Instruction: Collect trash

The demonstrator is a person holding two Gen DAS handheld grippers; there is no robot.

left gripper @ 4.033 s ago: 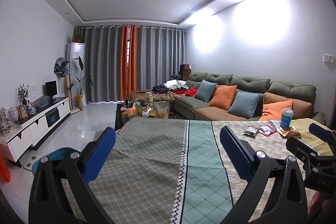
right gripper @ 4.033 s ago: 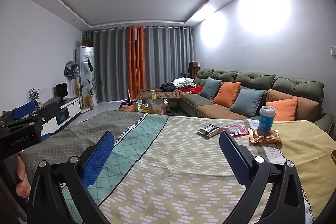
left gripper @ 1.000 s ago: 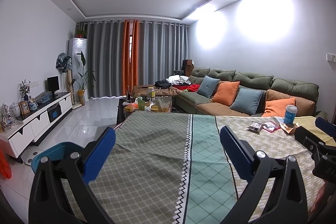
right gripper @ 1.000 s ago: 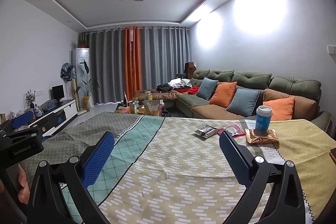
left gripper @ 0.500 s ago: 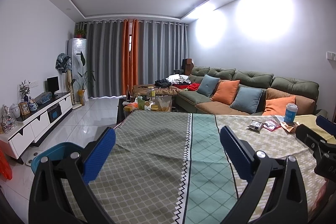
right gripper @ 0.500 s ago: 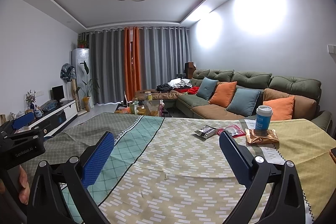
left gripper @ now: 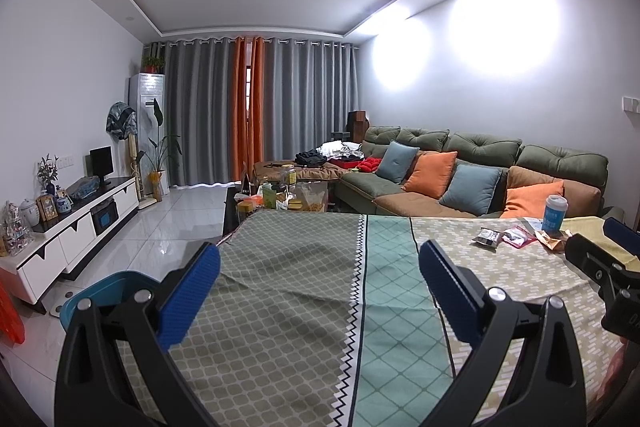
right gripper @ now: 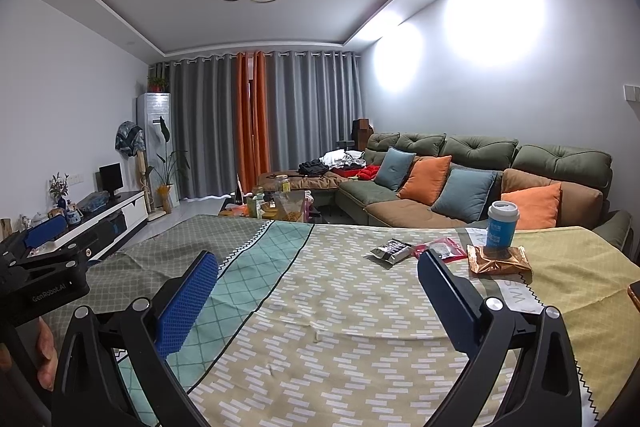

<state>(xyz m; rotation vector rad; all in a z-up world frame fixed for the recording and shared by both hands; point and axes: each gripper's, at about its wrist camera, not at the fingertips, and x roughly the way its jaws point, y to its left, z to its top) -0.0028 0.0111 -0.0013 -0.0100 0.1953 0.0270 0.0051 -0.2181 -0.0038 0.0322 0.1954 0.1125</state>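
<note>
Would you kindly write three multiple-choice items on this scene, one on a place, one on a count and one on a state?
1. Where does the blue cup stand?
A. on the copper-coloured wrapper
B. on the sofa
C. on the floor

2. How many orange cushions lie on the sofa?
A. one
B. two
C. four

3. How are the right tongs?
A. shut on the cup
B. shut on a wrapper
C. open, holding nothing

Answers:
1. A, since the cup's base rests on the wrapper, on the tablecloth.
2. B, since one orange cushion sits between two blue ones and the other orange cushion sits behind the cup.
3. C, since the two blue pads stand wide apart with only cloth between them.
</note>
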